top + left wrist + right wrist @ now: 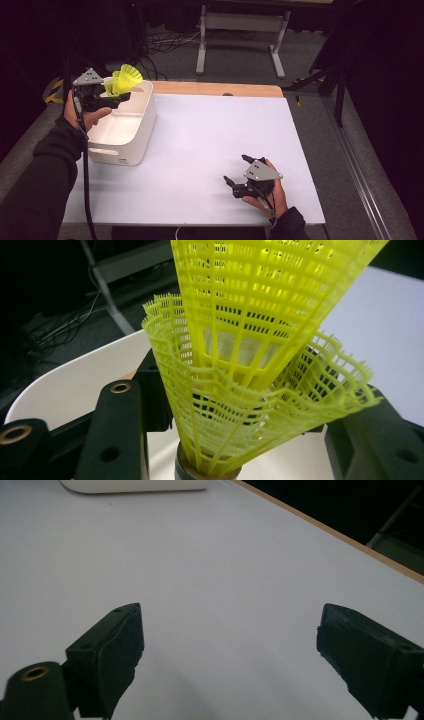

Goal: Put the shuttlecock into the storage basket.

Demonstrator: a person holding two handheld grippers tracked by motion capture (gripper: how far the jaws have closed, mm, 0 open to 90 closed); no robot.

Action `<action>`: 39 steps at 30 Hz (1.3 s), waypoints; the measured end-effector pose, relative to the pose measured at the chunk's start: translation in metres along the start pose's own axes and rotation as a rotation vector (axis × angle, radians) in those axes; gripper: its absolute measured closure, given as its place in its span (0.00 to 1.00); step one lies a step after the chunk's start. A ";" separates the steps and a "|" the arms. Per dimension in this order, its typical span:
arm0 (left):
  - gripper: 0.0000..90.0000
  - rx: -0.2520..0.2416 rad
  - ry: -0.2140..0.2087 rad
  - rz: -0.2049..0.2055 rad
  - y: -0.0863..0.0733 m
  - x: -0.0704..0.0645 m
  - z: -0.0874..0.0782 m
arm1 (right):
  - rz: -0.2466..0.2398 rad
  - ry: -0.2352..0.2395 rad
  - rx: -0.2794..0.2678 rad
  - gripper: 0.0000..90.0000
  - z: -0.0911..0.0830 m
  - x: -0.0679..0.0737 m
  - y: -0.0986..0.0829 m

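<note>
Here the left tongs pinch two yellow plastic shuttlecocks, nested one inside the other, near their cork base; they hang over the far left corner of the white bin, which stands at the left edge of the white desk; the skirts point up and away from the hand. The right tongs hover low over the near right part of the desk, jaws spread wide with nothing between them, well apart from the bin.
</note>
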State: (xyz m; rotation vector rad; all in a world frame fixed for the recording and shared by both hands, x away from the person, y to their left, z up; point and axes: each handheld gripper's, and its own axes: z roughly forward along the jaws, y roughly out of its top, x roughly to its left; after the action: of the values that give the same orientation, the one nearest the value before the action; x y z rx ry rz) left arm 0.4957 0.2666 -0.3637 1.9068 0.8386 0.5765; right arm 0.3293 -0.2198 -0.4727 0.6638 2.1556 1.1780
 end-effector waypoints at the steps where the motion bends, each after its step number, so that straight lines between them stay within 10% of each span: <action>1: 0.52 0.016 0.007 0.003 0.000 0.001 0.002 | 0.000 -0.001 0.001 0.14 0.000 -0.001 0.000; 14: 0.53 0.207 0.071 0.002 -0.004 0.008 0.027 | -0.003 0.002 0.000 0.14 0.001 -0.003 0.000; 39: 0.38 0.481 0.039 0.065 -0.006 -0.004 0.065 | 0.011 0.037 0.004 0.14 0.005 -0.002 0.000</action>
State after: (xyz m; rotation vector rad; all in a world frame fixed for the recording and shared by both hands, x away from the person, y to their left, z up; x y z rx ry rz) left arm 0.5358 0.2289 -0.3983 2.3704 1.0105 0.4802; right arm 0.3339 -0.2178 -0.4741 0.6617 2.1881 1.2006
